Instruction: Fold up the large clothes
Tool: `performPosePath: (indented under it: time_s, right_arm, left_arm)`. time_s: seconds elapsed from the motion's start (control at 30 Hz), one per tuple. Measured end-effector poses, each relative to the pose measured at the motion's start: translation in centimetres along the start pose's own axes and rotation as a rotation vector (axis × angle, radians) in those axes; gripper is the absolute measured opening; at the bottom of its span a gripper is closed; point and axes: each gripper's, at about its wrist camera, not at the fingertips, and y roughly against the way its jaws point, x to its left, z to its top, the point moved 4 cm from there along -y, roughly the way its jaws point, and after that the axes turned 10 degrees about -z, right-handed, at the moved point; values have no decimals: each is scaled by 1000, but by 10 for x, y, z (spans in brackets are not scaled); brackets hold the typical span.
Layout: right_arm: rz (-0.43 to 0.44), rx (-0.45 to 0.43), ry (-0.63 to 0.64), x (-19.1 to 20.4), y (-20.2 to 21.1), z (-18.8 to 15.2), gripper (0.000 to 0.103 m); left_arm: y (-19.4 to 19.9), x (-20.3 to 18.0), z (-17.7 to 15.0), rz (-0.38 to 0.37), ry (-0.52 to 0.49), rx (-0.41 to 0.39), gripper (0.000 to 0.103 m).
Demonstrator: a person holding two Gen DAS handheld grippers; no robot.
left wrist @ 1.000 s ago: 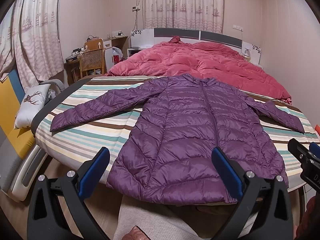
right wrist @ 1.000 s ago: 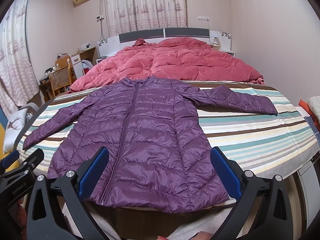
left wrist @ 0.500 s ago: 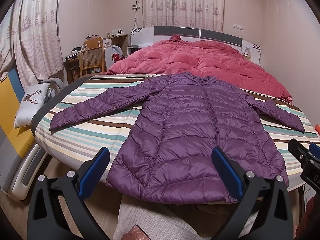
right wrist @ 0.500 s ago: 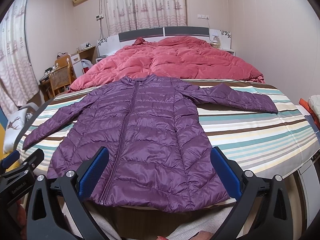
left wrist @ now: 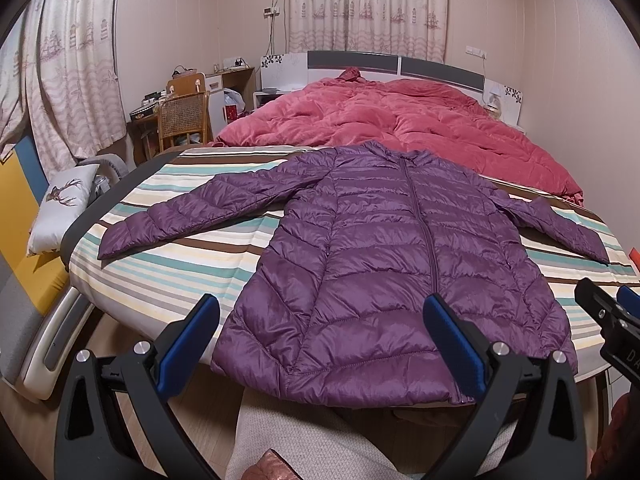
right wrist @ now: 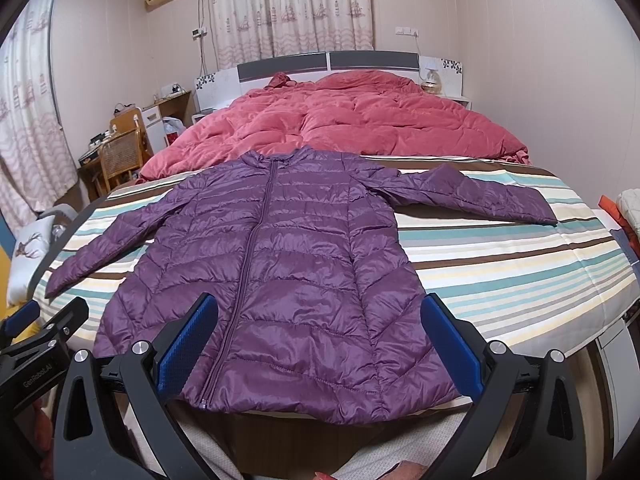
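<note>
A purple quilted down jacket (left wrist: 384, 248) lies flat and zipped, front up, on the striped bed sheet (left wrist: 172, 256), both sleeves spread out to the sides. It also shows in the right wrist view (right wrist: 280, 264). My left gripper (left wrist: 320, 344) is open and empty, held just short of the jacket's hem at the foot of the bed. My right gripper (right wrist: 320, 344) is open and empty too, also near the hem. Each gripper shows at the edge of the other's view.
A red duvet (left wrist: 392, 120) is bunched at the head of the bed. A wicker chair (left wrist: 184, 120) and a desk stand at the far left. A deer-print pillow (left wrist: 60, 208) rests left of the bed. The sheet (right wrist: 500, 256) lies bare beside the jacket.
Both views have drifted slightly; the jacket sits a little higher in frame. The jacket itself has not moved and both grippers stay open.
</note>
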Motion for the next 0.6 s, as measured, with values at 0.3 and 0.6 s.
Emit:
performPosePath:
  time_s: [0.3, 0.6]
  right_arm:
    - [3, 3, 0, 0, 0, 1, 100]
    - [4, 3, -1, 0, 0, 1, 100]
  left_arm:
    - [0, 0, 0, 0, 0, 0, 101]
    - [-1, 0, -1, 0, 0, 1, 101]
